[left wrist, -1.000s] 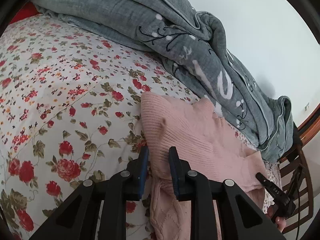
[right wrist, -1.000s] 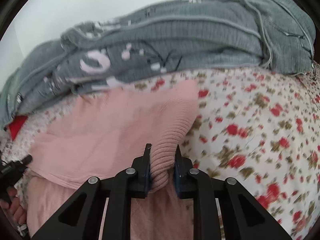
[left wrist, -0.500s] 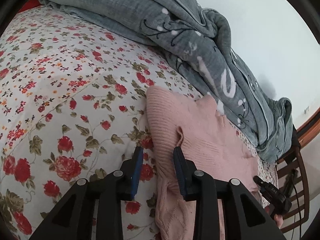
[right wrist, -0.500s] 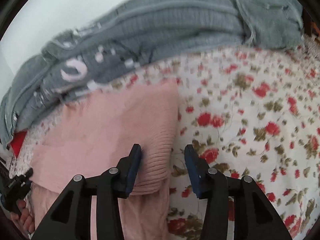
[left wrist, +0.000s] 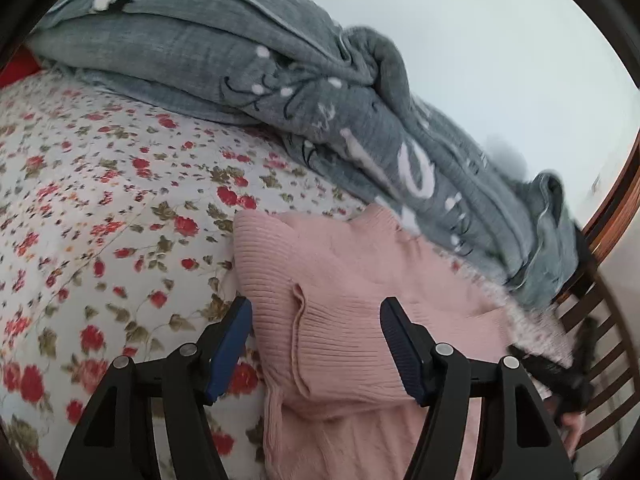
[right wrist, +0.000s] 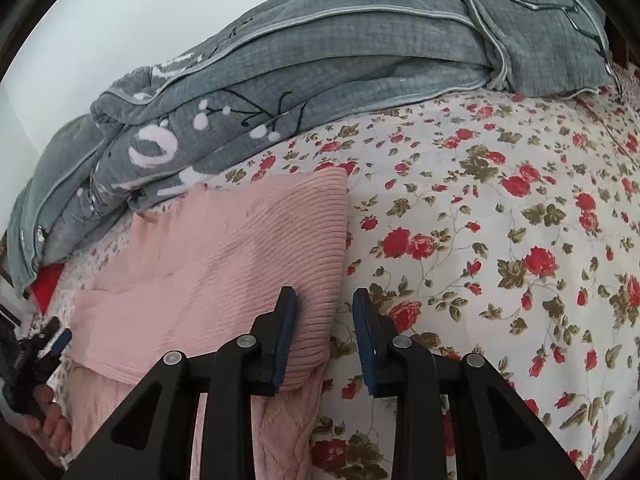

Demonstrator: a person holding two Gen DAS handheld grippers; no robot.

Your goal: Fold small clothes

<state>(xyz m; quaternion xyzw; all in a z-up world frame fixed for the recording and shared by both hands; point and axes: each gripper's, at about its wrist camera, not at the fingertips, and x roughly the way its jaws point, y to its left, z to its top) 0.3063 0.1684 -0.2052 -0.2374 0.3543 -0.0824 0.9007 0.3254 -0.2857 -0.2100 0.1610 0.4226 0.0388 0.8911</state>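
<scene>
Sweater [left wrist: 360, 300], pink, folded flat on bed [left wrist: 100, 208] beside grey quilt [left wrist: 320, 92]; left gripper [left wrist: 316, 344] and right gripper [right wrist: 324, 332] fingers spread, holding nothing, likely letting fold settle.

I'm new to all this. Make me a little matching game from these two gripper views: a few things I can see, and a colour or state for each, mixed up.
Things:
1. pink sweater
2. grey quilt
3. bedsheet
4. left gripper

Descriptions:
A. white with red roses
B. bunched up along the wall
C. open, fingers either side of a ribbed fold
D. folded, lying flat on the bed

Pairs: 1-D, 2-B, 3-A, 4-C
</scene>
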